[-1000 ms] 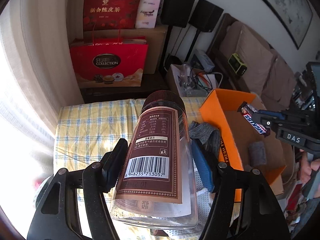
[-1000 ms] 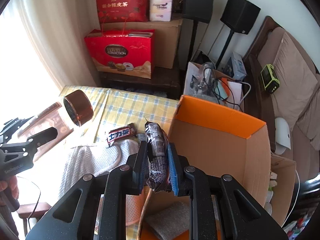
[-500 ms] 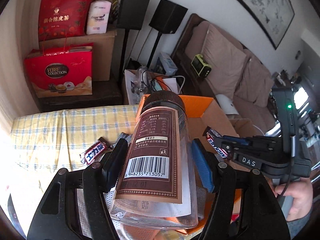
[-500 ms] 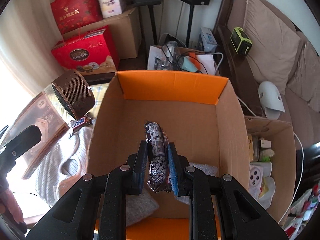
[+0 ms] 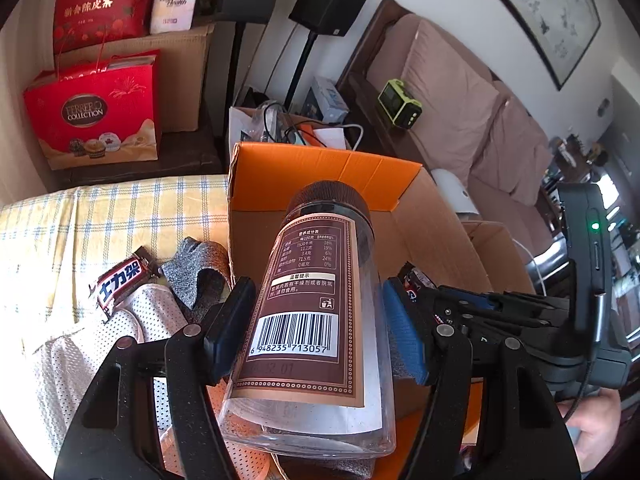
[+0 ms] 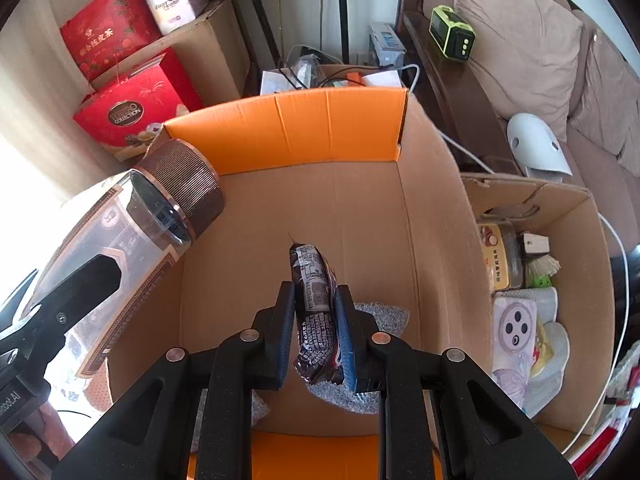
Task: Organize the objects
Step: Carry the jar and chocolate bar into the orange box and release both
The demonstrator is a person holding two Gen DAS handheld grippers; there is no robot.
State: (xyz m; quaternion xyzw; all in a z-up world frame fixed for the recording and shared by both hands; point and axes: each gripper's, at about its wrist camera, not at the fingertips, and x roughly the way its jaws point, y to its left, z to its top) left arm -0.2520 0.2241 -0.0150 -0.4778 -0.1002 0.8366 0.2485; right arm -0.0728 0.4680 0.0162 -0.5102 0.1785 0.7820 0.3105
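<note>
My left gripper (image 5: 316, 320) is shut on a clear plastic jar (image 5: 316, 312) with a brown label and brown ribbed lid. It holds the jar tilted over the left edge of an open cardboard box (image 5: 320, 172) with orange flaps. The jar also shows in the right wrist view (image 6: 132, 232). My right gripper (image 6: 314, 320) is shut on a dark chocolate bar (image 6: 316, 308) and holds it inside the box (image 6: 288, 128), above grey cloths (image 6: 384, 314) on the box floor. A second chocolate bar (image 5: 120, 284) lies on a white mesh cloth (image 5: 72, 360) left of the box.
A grey cloth (image 5: 200, 268) lies against the box's left wall on the yellow checked tablecloth (image 5: 100, 212). A second cardboard box (image 6: 540, 304) with small items stands to the right. Red gift boxes (image 5: 96, 112), speaker stands and a sofa (image 5: 460, 92) are behind.
Both grippers moved further over the box. The jar's lid now reaches past the box's left wall, and the chocolate bar hangs lower and deeper inside the box.
</note>
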